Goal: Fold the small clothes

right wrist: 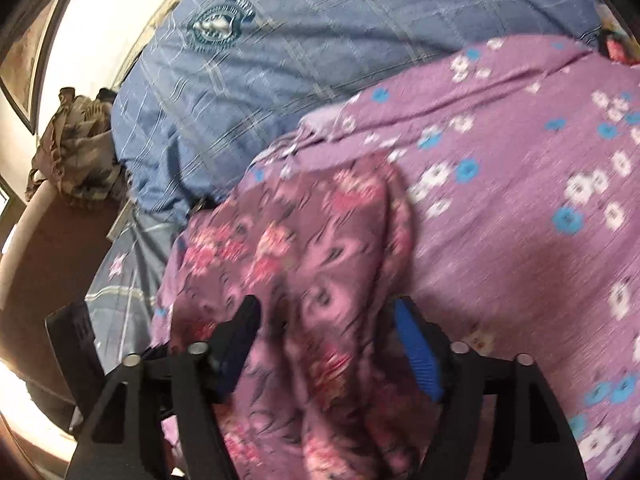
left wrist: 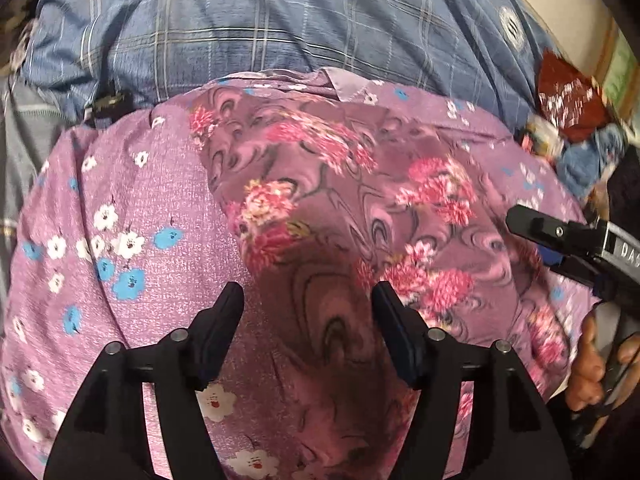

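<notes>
Left wrist view: the left gripper (left wrist: 307, 300) is held apart over the garment (left wrist: 344, 200), spread on the sheet (left wrist: 120, 208) for folding, gripping nothing. Right wrist view: the right gripper (right wrist: 326, 320) is held apart astride a raised garment (right wrist: 304, 240) fold near the sheet's (right wrist: 520, 184) left edge, apparently for grasping.

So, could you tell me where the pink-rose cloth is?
The pink-rose cloth lies on the purple flowered sheet, centre-right in the left wrist view, in front of the blue plaid blanket.
</notes>
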A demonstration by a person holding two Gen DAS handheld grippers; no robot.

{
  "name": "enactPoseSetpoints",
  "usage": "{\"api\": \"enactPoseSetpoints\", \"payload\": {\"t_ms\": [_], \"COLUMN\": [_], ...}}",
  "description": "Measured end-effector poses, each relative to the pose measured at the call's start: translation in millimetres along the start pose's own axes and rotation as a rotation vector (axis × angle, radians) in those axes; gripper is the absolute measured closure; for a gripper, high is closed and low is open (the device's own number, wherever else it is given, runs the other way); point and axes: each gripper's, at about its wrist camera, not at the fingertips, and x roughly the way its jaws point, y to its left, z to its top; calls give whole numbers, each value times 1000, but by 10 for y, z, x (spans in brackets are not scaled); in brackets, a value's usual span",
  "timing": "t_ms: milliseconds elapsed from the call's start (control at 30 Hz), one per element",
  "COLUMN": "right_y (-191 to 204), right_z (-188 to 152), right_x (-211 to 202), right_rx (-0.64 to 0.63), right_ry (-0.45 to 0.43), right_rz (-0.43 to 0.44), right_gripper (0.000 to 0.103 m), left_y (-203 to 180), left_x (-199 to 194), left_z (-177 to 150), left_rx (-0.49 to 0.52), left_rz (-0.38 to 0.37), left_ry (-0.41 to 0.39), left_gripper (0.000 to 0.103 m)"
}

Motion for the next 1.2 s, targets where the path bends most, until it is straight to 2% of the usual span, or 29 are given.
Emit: {"api": "enactPoseSetpoints", "payload": {"t_ms": [67, 133, 167, 200, 233, 267, 300, 367, 433, 667, 767, 900, 967, 1033, 1133, 1167, 1200], "right_y": [-70, -141, -152, -125, -65, -4, 60, 149, 205, 371, 376, 345, 295, 197, -59, -142, -228], "right_z": [19, -4, -24, -38, -50, -59, -70, -85, -75, 88, 195, 275, 265, 246, 175, 150, 124], "right_x": [84, 264, 334, 378, 408, 430, 418, 363, 261, -298, -548, -835, -811, -653, -250, -100, 74], "right_rx": [21, 72, 90, 82, 57, 30, 3, -45, -61, -102, -82, -69, -68, -36, 20, 40, 69], "right_ry": [24, 97, 122, 134, 146, 157, 146, 123, 96, -29, -53, -95, -104, -72, 7, 45, 102], "right_rz": [1, 45, 84, 117, 141, 156, 143, 125, 128, 166, 147, 135, 127, 116, 95, 75, 39], "right_gripper": [20, 20, 26, 32, 53, 62, 64, 74, 77, 78, 78, 78, 78, 78, 75, 72, 71], "left_y": [26, 65, 78, 99, 111, 122, 125, 124, 94, -53, -173, -356, -416, -424, -336, -286, -243], "left_x": [6, 16, 33, 57, 70, 77, 82, 76, 55, -212, -340, -431, -410, -263, 100, 207, 290], "left_z": [30, 68, 97, 126, 142, 156, 177, 196, 213, 446, 562, 637, 646, 643, 570, 540, 512], "left_rx": [-21, -45, -57, -73, -85, -97, -104, -111, -104, -109, -104, -71, -49, -43, -69, -84, -97], "left_rz": [-10, -25, -39, -54, -65, -78, -89, -95, -96, -176, -249, -304, -283, -237, -165, -137, -120], "left_ry": [-15, -31, -35, -36, -36, -38, -42, -50, -59, -127, -151, -172, -172, -136, -28, 5, 24], "left_gripper": [37, 39, 49, 54, 59, 68, 70, 76, 77, 77, 77, 77, 77, 77, 74, 71, 64]}}
